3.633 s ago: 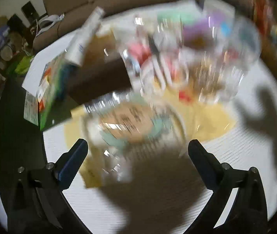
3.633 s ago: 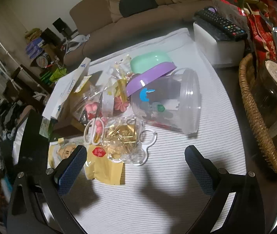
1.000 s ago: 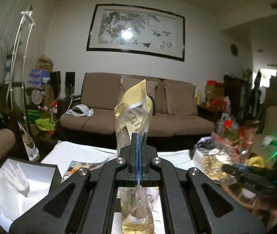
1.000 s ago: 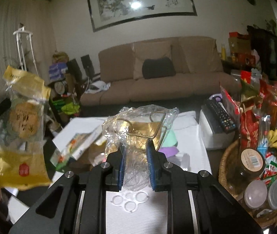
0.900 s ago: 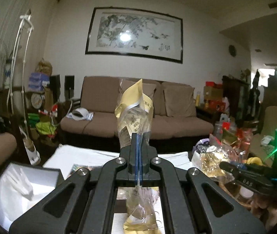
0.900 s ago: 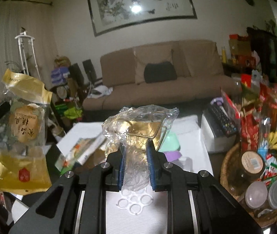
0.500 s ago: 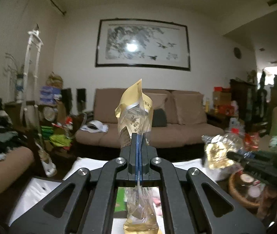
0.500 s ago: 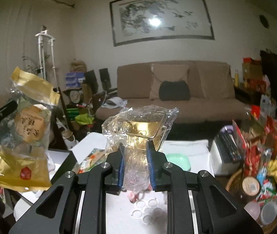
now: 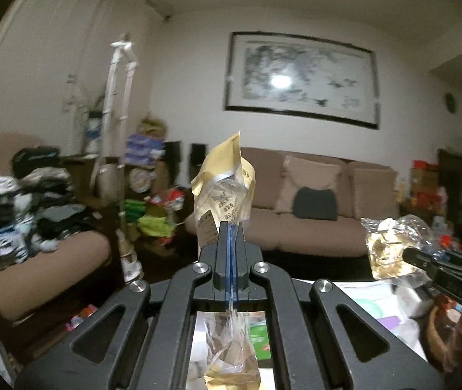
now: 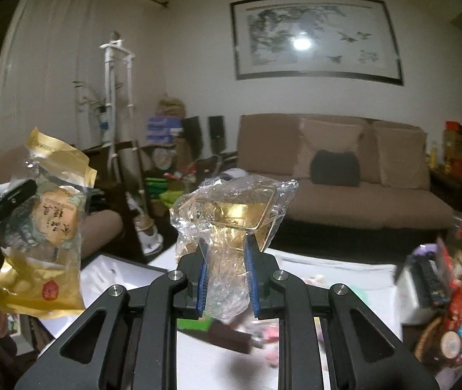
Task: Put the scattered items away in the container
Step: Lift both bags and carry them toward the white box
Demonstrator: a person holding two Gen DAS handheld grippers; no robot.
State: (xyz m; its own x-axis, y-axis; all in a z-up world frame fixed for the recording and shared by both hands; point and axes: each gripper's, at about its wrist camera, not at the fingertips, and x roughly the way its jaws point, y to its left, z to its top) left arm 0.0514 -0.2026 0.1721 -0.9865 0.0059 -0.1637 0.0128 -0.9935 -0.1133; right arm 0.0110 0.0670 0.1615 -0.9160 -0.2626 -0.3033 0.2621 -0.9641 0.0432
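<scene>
My left gripper (image 9: 231, 253) is shut on a yellow and clear snack packet (image 9: 224, 191), held upright in the air; the packet also shows at the left of the right wrist view (image 10: 44, 237). My right gripper (image 10: 226, 273) is shut on a clear plastic bag of gold clips (image 10: 234, 214), also lifted off the table; it shows at the right of the left wrist view (image 9: 390, 247). A black open box with a white inside (image 10: 110, 276) sits on the table's left, below both grippers.
The white-clothed table (image 10: 221, 367) holds small pink items, a dark bar and a green lid. A wicker basket of snacks and jars (image 10: 455, 334) and a white box with a remote (image 10: 422, 282) stand at the right. A brown sofa (image 10: 344, 182) is behind.
Both grippers closed on their packets, lifted them off the table and swung left; the black box has come into view under them.
</scene>
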